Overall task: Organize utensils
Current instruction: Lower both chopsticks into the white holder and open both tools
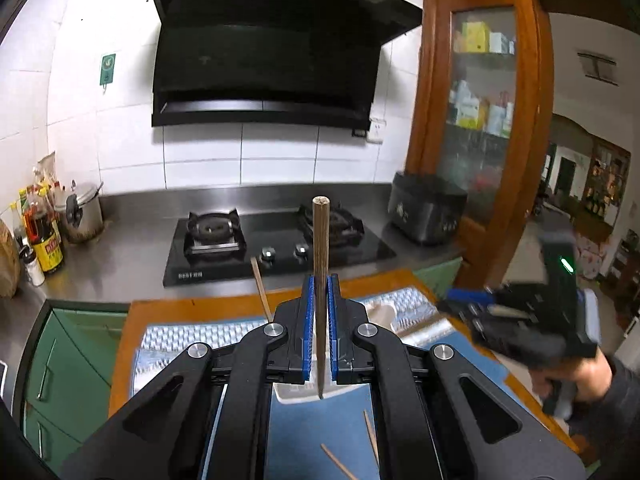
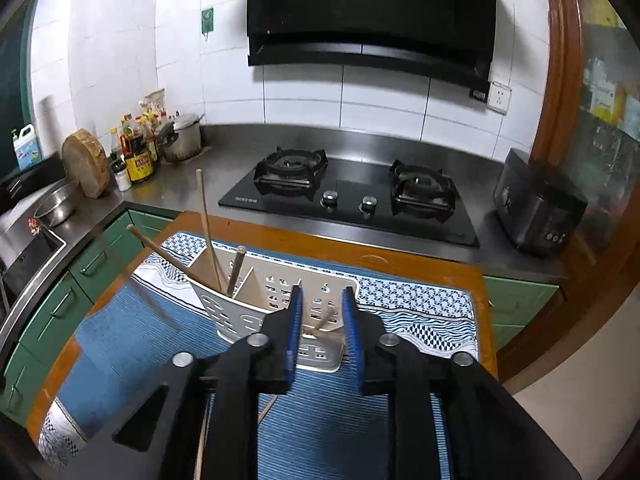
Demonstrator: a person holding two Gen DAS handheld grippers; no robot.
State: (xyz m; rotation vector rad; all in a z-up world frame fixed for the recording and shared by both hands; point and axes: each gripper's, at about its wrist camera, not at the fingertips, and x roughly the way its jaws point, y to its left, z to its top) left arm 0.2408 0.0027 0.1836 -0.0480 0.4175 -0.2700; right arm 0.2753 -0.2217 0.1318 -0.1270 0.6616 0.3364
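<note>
Kitchen table with blue mat (image 2: pixel 120 344): left gripper (image 1: pixel 320 304) raised, tilted slightly down, clenched on upright chopstick (image 1: pixel 321 248) above holder (image 2: pixel 256 300); right gripper (image 2: pixel 322 312) angled down over holder, jaws apart, gripping nothing; loose chopsticks (image 1: pixel 340 462) on mat.

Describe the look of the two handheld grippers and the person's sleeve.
Left gripper: matte black linkage arms, round silver pivot bolts, ribbed blue finger pads. Right gripper: the same build; its black body shows a green indicator light. The sleeve is dark.
</note>
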